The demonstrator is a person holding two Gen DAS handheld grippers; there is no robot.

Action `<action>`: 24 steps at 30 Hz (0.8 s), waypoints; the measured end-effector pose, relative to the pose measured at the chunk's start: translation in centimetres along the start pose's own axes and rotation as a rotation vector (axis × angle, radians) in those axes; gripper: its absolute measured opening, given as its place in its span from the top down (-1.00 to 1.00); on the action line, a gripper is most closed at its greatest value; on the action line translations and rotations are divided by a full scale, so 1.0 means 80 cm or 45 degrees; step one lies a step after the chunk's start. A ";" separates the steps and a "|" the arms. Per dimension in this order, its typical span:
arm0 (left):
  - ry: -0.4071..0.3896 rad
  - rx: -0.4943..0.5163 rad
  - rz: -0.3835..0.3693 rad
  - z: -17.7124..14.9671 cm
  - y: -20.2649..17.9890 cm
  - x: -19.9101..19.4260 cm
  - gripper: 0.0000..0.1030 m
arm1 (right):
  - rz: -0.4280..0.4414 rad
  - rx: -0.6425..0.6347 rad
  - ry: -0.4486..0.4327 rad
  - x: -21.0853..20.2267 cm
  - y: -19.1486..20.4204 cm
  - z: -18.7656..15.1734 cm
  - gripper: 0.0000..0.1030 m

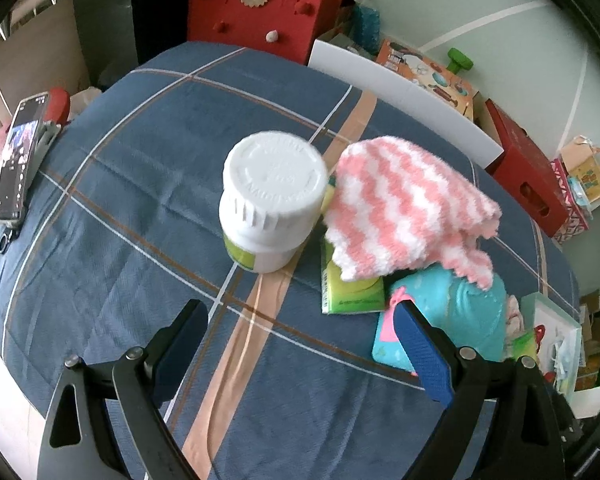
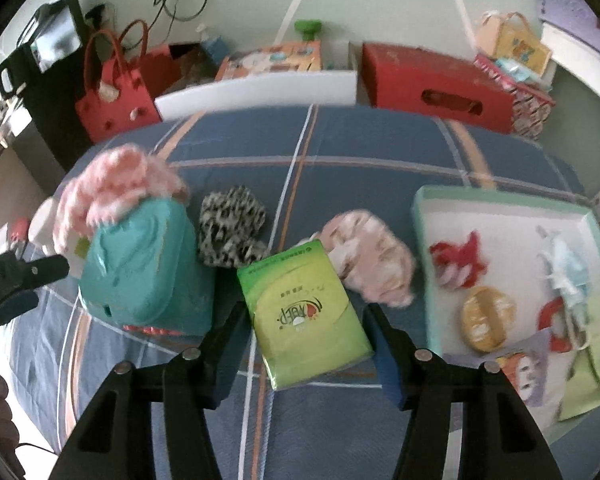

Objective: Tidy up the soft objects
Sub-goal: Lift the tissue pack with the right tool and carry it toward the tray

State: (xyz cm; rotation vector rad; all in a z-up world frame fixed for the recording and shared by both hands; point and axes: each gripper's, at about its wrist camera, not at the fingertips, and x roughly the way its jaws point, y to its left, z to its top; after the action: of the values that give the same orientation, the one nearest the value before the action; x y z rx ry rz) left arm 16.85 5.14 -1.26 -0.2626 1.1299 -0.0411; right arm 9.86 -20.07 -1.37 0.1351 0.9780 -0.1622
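In the right wrist view my right gripper [image 2: 306, 322] is shut on a green tissue pack [image 2: 304, 316], held between both pads above the blue plaid tablecloth [image 2: 380, 148]. A teal wipes pack [image 2: 140, 268] lies to its left with a pink-and-white striped fluffy cloth [image 2: 112, 192] on it. A leopard-print scrunchie [image 2: 230, 232] and a pale pink scrunchie [image 2: 374, 256] lie beyond. In the left wrist view my left gripper [image 1: 300, 320] is open and empty, near a white bottle [image 1: 272, 204], the striped cloth [image 1: 404, 208], another green tissue pack [image 1: 352, 292] and the teal pack [image 1: 460, 312].
A mint-rimmed white tray [image 2: 424, 264] at the right holds a red scrunchie [image 2: 460, 260], a tan round item [image 2: 486, 318] and face masks. A phone on a stand [image 1: 18, 160] is at the table's left edge. Red bag [image 1: 260, 12], red box [image 2: 436, 88] and white board [image 2: 256, 94] stand behind.
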 end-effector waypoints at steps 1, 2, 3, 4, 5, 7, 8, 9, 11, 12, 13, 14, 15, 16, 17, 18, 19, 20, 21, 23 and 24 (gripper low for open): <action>-0.005 0.009 0.000 0.003 -0.004 -0.001 -0.83 | -0.012 0.004 -0.012 -0.005 -0.001 0.002 -0.18; -0.016 0.023 -0.003 0.005 -0.008 -0.004 -0.83 | -0.022 0.011 -0.025 -0.011 -0.003 0.005 -0.18; -0.024 0.031 -0.007 0.007 -0.012 -0.006 -0.83 | -0.032 0.017 -0.043 -0.018 -0.006 0.009 -0.18; -0.035 0.038 -0.012 0.010 -0.016 -0.009 -0.83 | -0.040 0.018 -0.048 -0.021 -0.006 0.012 -0.18; -0.052 0.049 -0.018 0.013 -0.021 -0.013 -0.83 | -0.055 0.022 -0.057 -0.027 -0.008 0.017 -0.18; -0.085 0.080 -0.016 0.021 -0.031 -0.019 -0.83 | -0.071 0.021 -0.071 -0.034 -0.006 0.024 -0.18; -0.112 0.104 -0.011 0.025 -0.039 -0.023 -0.83 | -0.081 0.015 -0.075 -0.037 -0.007 0.029 -0.18; -0.131 0.123 -0.008 0.028 -0.043 -0.026 -0.82 | -0.091 0.009 -0.079 -0.039 -0.008 0.035 -0.18; -0.170 0.169 0.004 0.034 -0.058 -0.028 -0.82 | -0.105 0.004 -0.077 -0.039 -0.007 0.045 -0.18; -0.188 0.190 0.007 0.037 -0.065 -0.028 -0.82 | -0.113 0.005 -0.079 -0.040 -0.009 0.050 -0.18; -0.201 0.208 0.008 0.040 -0.070 -0.027 -0.82 | -0.118 0.007 -0.080 -0.039 -0.011 0.053 -0.18; -0.209 0.226 0.007 0.041 -0.076 -0.026 -0.82 | -0.128 0.013 -0.079 -0.040 -0.014 0.058 -0.18; -0.215 0.248 0.006 0.043 -0.082 -0.024 -0.82 | -0.136 0.018 -0.081 -0.039 -0.016 0.060 -0.18; -0.217 0.265 0.003 0.046 -0.089 -0.020 -0.82 | -0.140 0.020 -0.082 -0.038 -0.017 0.059 -0.18; -0.221 0.283 0.003 0.047 -0.095 -0.016 -0.82 | -0.146 0.026 -0.084 -0.038 -0.019 0.061 -0.18; -0.222 0.294 0.007 0.047 -0.099 -0.013 -0.82 | -0.149 0.035 -0.088 -0.038 -0.022 0.063 -0.18; -0.222 0.307 0.016 0.048 -0.104 -0.009 -0.81 | -0.150 0.041 -0.090 -0.038 -0.024 0.063 -0.18; -0.223 0.318 0.022 0.047 -0.108 -0.006 -0.77 | -0.147 0.056 -0.091 -0.037 -0.028 0.063 -0.18; -0.229 0.334 0.031 0.048 -0.112 -0.002 -0.74 | -0.143 0.066 -0.089 -0.037 -0.030 0.063 -0.18; -0.226 0.352 0.044 0.046 -0.118 0.004 -0.61 | -0.137 0.077 -0.092 -0.038 -0.033 0.061 -0.18; -0.220 0.361 0.048 0.046 -0.122 0.008 -0.59 | -0.131 0.080 -0.095 -0.039 -0.034 0.060 -0.18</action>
State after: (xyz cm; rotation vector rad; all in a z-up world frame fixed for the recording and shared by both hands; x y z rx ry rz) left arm 21.41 -3.69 1.88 0.0084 0.9436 -0.1418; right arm 11.55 -23.38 3.78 0.1354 0.9066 -0.2909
